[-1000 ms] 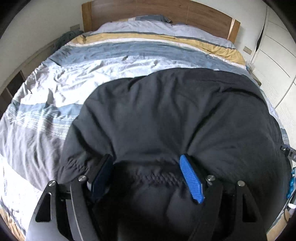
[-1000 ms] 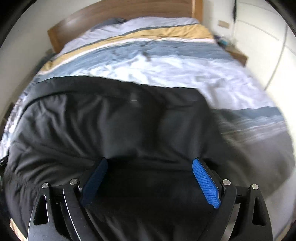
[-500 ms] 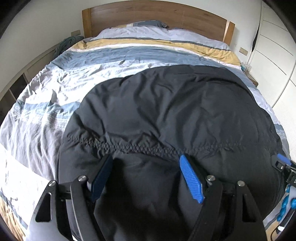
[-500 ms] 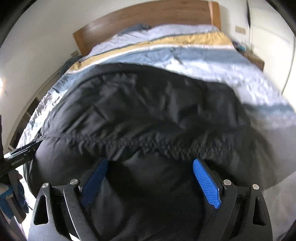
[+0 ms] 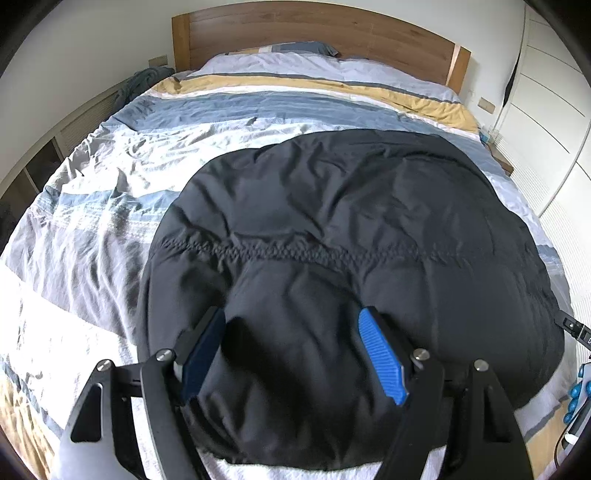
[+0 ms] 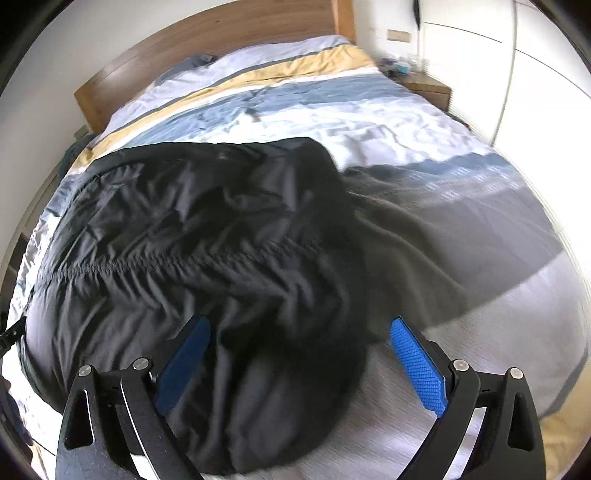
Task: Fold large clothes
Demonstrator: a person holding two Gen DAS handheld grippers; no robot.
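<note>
- Centrally, a black padded jacket is lying spread on the near half of a bed, with a gathered stitched seam running across its width.
- Its near hem is bulging up between the fingers of the left tool; the fabric is filling the gap and both blue pads seem to be pressing into it, so this tool is pinching the jacket with its fingers set fairly wide.
- Seen from the right wrist, the jacket is lying to the left, and only its near right corner is reaching in between the fingers of the right tool.
- That right tool is opening, its fingers spreading wide; the right pad is standing clear over the bare duvet, apart from the cloth, while the left pad is sitting close against the fabric without squeezing it.
- Underneath, the duvet is showing broad white, blue, grey and yellow stripes, rumpled around the jacket.
- Behind the bed, a wooden headboard is standing against a white wall.
- Off to the right, white wardrobe doors are lining the room, and a small wooden nightstand is sitting beside the bed.
</note>
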